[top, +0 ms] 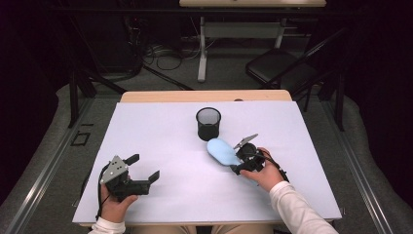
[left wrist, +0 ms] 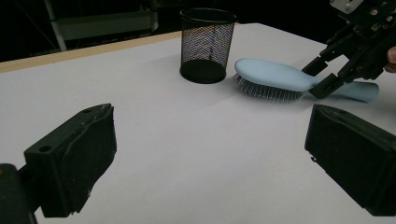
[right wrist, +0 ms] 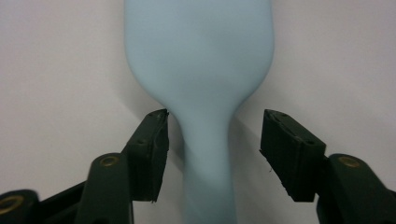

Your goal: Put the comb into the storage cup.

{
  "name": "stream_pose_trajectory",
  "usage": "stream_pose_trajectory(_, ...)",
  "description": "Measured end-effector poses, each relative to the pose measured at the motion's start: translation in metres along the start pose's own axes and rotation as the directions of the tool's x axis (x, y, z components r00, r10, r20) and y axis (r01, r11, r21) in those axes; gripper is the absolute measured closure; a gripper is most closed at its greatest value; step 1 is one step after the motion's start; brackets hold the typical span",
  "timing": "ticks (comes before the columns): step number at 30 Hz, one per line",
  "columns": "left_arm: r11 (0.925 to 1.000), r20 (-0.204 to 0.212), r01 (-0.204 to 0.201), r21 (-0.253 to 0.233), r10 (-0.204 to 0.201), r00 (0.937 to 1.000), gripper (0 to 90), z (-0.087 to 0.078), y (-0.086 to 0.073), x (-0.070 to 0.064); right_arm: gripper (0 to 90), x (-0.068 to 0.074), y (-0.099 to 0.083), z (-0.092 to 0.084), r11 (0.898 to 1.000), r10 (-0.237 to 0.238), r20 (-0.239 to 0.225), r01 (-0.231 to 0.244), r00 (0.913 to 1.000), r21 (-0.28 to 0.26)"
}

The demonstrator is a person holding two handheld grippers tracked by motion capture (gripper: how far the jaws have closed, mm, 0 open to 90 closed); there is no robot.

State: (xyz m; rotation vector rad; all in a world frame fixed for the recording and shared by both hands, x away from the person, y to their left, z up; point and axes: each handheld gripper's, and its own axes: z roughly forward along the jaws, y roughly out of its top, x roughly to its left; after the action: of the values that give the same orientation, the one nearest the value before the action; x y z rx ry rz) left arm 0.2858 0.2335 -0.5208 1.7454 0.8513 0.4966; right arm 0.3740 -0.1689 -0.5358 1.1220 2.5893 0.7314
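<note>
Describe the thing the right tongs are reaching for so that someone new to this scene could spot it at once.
On the white table, find the black mesh cup near the middle. Just in front of it, toward the person's right hand, lies a pale blue hairbrush, bristles down, its handle between the right tongs. It is the one coloured, flat-lying thing there; the cup is black and upright.

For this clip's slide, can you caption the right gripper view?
Right gripper straddling the neck of a light blue hairbrush on the white table, jaws on either side and not yet touching it.

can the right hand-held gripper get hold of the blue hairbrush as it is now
Probably yes: the right hand-held gripper already straddles the hairbrush at its handle, jaws either side, pads not yet pressing, nothing between.
</note>
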Motion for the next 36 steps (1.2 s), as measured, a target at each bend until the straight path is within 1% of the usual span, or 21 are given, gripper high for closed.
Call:
stream_pose_trajectory(1, 1.0000, 0.000, 0.001, 0.000, -0.001, 1.0000, 2.2, -0.0001, 0.0000, -0.0001, 43.3, 0.0003, 0.0001, 0.0001, 1.000, -0.002, -0.004, 0.002, 1.0000, 0.000)
stream_pose_trajectory(3, 1.0000, -0.001, 0.000, 0.002, 0.000, 1.0000, 2.3, -0.0003, 0.0000, -0.0002, 43.3, 0.0009, 0.0002, 0.0002, 1.000, -0.011, 0.004, 0.011, 0.9999, 0.001)
stream_pose_trajectory(5, 1.0000, -0.001, 0.000, 0.001, 0.000, 1.0000, 2.2, -0.0003, 0.0001, -0.0002, 43.3, 0.0011, 0.0002, 0.0005, 1.000, -0.010, 0.014, 0.010, 0.9999, 0.000)
stream_pose_trajectory(10, 1.0000, 0.000, 0.000, 0.000, 0.000, 1.0000, 2.2, -0.0001, 0.0000, -0.0001, 45.7, 0.0006, 0.0006, 0.0006, 1.000, -0.012, 0.013, 0.012, 0.9998, -0.005)
stream_pose_trajectory(14, 1.0000, 0.001, 0.000, 0.000, 0.000, 1.0000, 2.2, -0.0003, 0.0000, 0.0000, 46.4, 0.0000, 0.0007, 0.0021, 1.000, -0.019, 0.004, 0.019, 0.9998, 0.004)
stream_pose_trajectory(15, 1.0000, 0.000, 0.000, 0.001, 0.000, 1.0000, 2.2, -0.0003, 0.0000, 0.0000, 47.0, 0.0001, 0.0008, 0.0019, 1.000, -0.020, 0.004, 0.020, 0.9998, 0.011)
stream_pose_trajectory(18, 1.0000, 0.001, 0.000, 0.001, 0.000, 1.0000, 2.3, -0.0002, 0.0000, 0.0000, 49.7, 0.0003, 0.0004, 0.0028, 1.000, -0.020, 0.000, 0.020, 0.9998, 0.003)
stream_pose_trajectory(19, 1.0000, 0.001, 0.000, 0.001, 0.000, 1.0000, 2.3, -0.0002, 0.0000, -0.0001, 50.7, 0.0007, 0.0006, 0.0026, 1.000, -0.020, -0.001, 0.020, 0.9998, 0.008)
stream_pose_trajectory(22, 1.0000, 0.001, 0.000, 0.000, 0.000, 1.0000, 2.3, -0.0003, 0.0000, -0.0001, 54.0, 0.0014, 0.0007, 0.0035, 1.000, -0.030, -0.001, 0.030, 0.9996, 0.010)
stream_pose_trajectory(23, 1.0000, 0.000, 0.000, 0.002, 0.000, 1.0000, 2.2, -0.0005, 0.0001, 0.0000, 54.5, 0.0023, 0.0007, 0.0037, 1.000, -0.023, -0.002, 0.023, 0.9997, 0.011)
stream_pose_trajectory(24, 1.0000, 0.000, 0.000, 0.002, 0.000, 1.0000, 2.2, -0.0005, 0.0001, 0.0000, 55.8, 0.0023, 0.0010, 0.0040, 0.999, -0.034, 0.002, 0.034, 0.9994, 0.016)
stream_pose_trajectory(33, 1.0000, 0.000, 0.000, 0.002, 0.000, 1.0000, 2.3, -0.0005, 0.0001, 0.0002, 59.8, 0.0030, 0.0011, 0.0055, 0.999, -0.049, 0.000, 0.049, 0.9988, 0.016)
stream_pose_trajectory(36, 1.0000, 0.000, 0.000, 0.001, 0.000, 1.0000, 2.3, -0.0005, 0.0001, 0.0003, 63.1, 0.0031, 0.0010, 0.0053, 0.998, -0.053, -0.003, 0.053, 0.9986, 0.016)
